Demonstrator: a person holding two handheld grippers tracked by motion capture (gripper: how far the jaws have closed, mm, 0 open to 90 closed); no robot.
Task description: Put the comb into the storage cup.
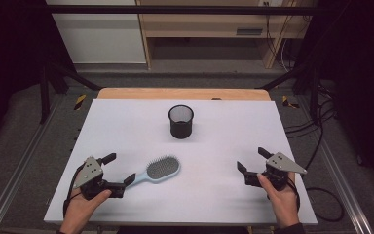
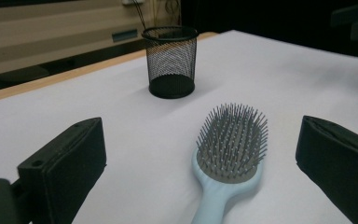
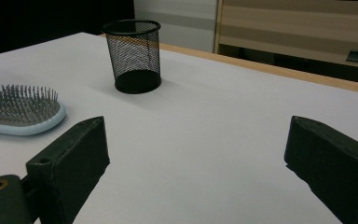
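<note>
A light blue hairbrush [image 1: 163, 168] [image 2: 233, 140] lies bristles up on the white table [image 1: 126, 126], left of centre, its handle pointing to my left gripper [image 1: 118, 173]. That gripper is open, and in the left gripper view [image 2: 203, 135] the handle runs between the wide jaws without touching either pad. A black mesh cup [image 1: 181, 122] [image 2: 171, 60] [image 3: 135, 56] stands upright farther back at the middle. My right gripper [image 1: 251, 160] [image 3: 196, 140] rests low at the right side, open with nothing between its jaws; the brush head [image 3: 21, 112] lies off to its left.
A wooden strip [image 1: 182, 93] borders the table's far edge. Beyond it are a wooden shelf unit [image 1: 209, 29] and a white panel [image 1: 97, 34]. Cables [image 1: 321, 195] trail off the right side. Metal rails run along both sides.
</note>
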